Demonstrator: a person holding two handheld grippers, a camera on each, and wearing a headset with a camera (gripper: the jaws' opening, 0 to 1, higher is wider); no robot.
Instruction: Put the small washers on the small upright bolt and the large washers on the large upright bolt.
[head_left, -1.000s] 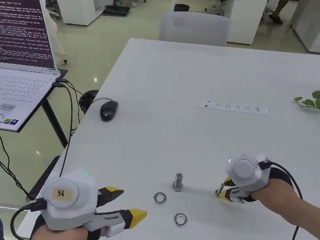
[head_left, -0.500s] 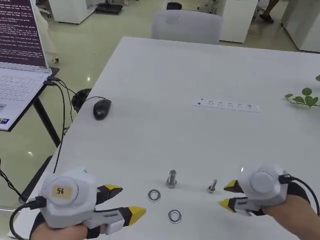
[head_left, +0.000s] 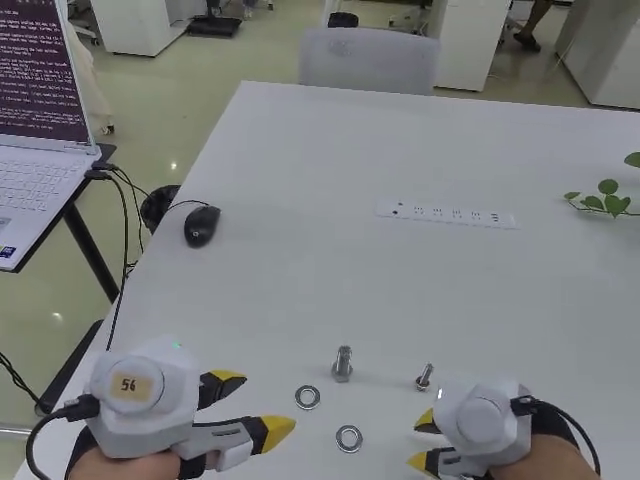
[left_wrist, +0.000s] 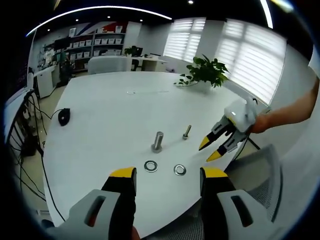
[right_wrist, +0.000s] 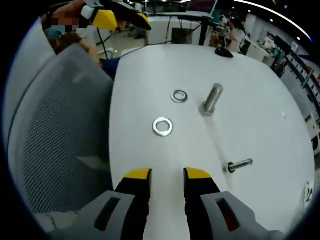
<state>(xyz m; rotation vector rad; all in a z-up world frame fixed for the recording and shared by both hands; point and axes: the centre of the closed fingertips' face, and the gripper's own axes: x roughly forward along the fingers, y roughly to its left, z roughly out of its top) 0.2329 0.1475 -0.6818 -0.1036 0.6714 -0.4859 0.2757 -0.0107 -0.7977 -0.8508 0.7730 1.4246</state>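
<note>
- The right claw (right_wrist: 167, 174) has its jaws a narrow gap apart and holds nothing. It hangs at the near edge of the table (head_left: 400, 150), pointing along the top towards the nearer washer (right_wrist: 163, 126).
- The left claw (head_left: 250, 403) is spread wide and also empty, low at the left of the work.
- The step in hand looks like the first pick, most likely by the right claw on that nearer washer.
- The washer lies flat on the table, so the jaws should open a little more and come down steeply. They should pinch across the rim, not slide over it.
- Once lifted, the ring is best kept level, with its hole centred over the bolt tip before letting go.
- Just past the nearer washer lies the second washer (head_left: 308, 397), apart from it and just in front of the big bolt (head_left: 343, 363).
- The small bolt (head_left: 424, 377) stands upright to the right of the big one, close ahead of the right claw.
- I cannot tell which washer is large; judge each against the bolts before choosing.
- Count: two washers, both on the table and none threaded, and two bolts.
- Farther out are one mouse (head_left: 200, 224) and one power strip (head_left: 447, 213).
</note>
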